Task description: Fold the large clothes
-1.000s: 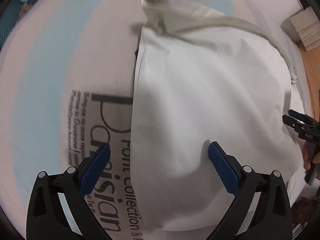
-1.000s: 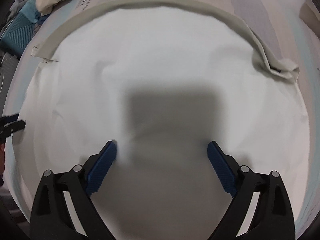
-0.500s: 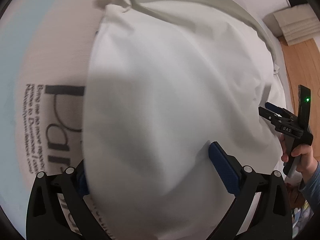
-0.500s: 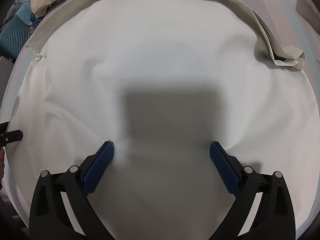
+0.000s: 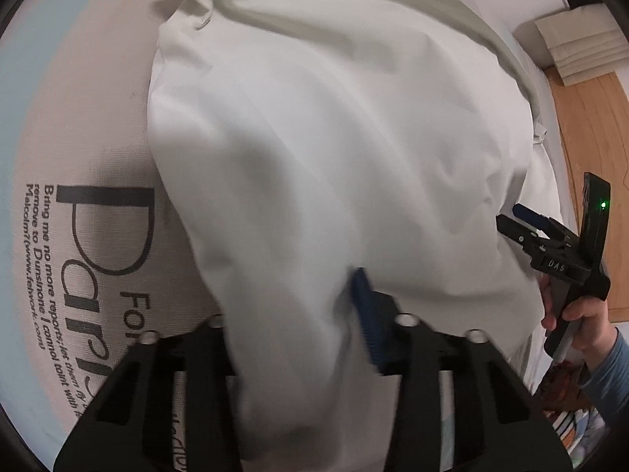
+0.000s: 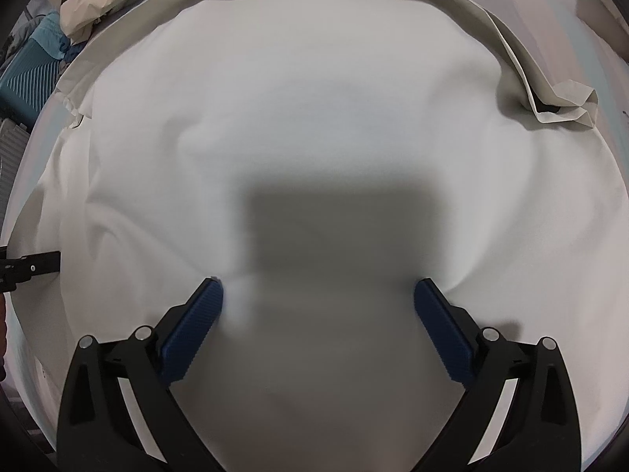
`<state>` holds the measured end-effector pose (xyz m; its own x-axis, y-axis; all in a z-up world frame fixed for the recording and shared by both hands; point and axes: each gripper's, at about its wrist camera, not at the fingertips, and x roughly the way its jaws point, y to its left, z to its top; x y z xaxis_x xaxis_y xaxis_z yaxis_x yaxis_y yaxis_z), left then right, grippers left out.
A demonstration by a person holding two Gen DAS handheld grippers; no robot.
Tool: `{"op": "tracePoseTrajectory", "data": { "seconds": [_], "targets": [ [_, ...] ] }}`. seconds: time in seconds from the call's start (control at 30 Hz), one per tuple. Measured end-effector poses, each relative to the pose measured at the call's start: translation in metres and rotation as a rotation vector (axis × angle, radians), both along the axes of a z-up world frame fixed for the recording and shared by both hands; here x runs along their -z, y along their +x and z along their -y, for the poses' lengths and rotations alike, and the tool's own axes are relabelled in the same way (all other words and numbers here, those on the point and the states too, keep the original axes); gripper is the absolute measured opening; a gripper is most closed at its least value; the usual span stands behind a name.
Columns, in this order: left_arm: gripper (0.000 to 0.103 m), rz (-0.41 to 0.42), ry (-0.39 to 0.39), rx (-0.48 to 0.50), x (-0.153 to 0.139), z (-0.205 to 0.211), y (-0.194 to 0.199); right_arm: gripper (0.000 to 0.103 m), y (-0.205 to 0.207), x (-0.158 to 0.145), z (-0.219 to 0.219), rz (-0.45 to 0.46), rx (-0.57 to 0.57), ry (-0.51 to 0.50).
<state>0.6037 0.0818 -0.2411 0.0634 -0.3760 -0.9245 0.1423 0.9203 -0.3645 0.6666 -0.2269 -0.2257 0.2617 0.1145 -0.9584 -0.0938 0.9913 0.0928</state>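
A large white garment (image 5: 334, 137) with a beige band along its far edge lies spread on a printed mattress cover (image 5: 78, 149). My left gripper (image 5: 302, 295) is at the garment's near left edge. Its jaws are closing, and a bunched fold of the cloth fills the gap between them. The cloth covers the left pad, and the blue right pad (image 5: 365, 310) presses into it. In the right wrist view the garment (image 6: 314, 118) fills the frame. My right gripper (image 6: 318, 295) stands open with its tips pushed down into the cloth. The right gripper (image 5: 526, 224) also shows at the garment's right edge.
A stack of folded beige cloth (image 5: 578, 51) sits on the wooden floor (image 5: 582, 137) beyond the mattress. A beige bundle (image 6: 102, 0) and a teal ribbed case (image 6: 27, 74) lie at the far left. A crumpled beige corner (image 6: 562, 102) sticks out at the garment's right.
My left gripper slid right onto the garment's edge and its jaws narrowed around a fold of cloth. The right gripper sank a little into the cloth and stayed wide.
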Motion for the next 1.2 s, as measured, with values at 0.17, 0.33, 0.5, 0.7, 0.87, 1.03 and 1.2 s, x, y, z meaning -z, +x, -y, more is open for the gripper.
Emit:
{"op": "tracePoseTrajectory", "data": {
  "seconds": [0.17, 0.33, 0.5, 0.7, 0.87, 1.03, 1.2],
  "targets": [
    [0.015, 0.007, 0.041, -0.004, -0.012, 0.025, -0.001, 0.094, -0.007, -0.004, -0.005, 0.007, -0.002, 0.005],
    [0.013, 0.028, 0.071, 0.001, -0.036, 0.043, -0.003, 0.094, -0.014, -0.008, -0.008, 0.017, -0.002, 0.011],
    [0.012, 0.064, 0.034, 0.021, -0.070, 0.069, -0.008, 0.094, -0.019, -0.007, -0.008, 0.038, -0.009, 0.017],
    [0.012, 0.095, 0.009, 0.028, -0.091, 0.109, -0.014, 0.094, -0.027, -0.015, -0.007, 0.074, -0.009, 0.019],
    [0.012, 0.125, 0.014, 0.024, -0.106, 0.120, -0.019, 0.092, -0.042, -0.042, 0.012, 0.139, 0.000, 0.027],
    [0.012, 0.153, 0.058, 0.025, -0.115, 0.143, -0.023, 0.092, -0.060, -0.062, 0.047, 0.195, 0.007, 0.015],
    [0.012, 0.192, 0.085, 0.033, -0.130, 0.160, -0.030, 0.092, -0.063, -0.068, 0.097, 0.189, 0.015, -0.017]
  ]
}}
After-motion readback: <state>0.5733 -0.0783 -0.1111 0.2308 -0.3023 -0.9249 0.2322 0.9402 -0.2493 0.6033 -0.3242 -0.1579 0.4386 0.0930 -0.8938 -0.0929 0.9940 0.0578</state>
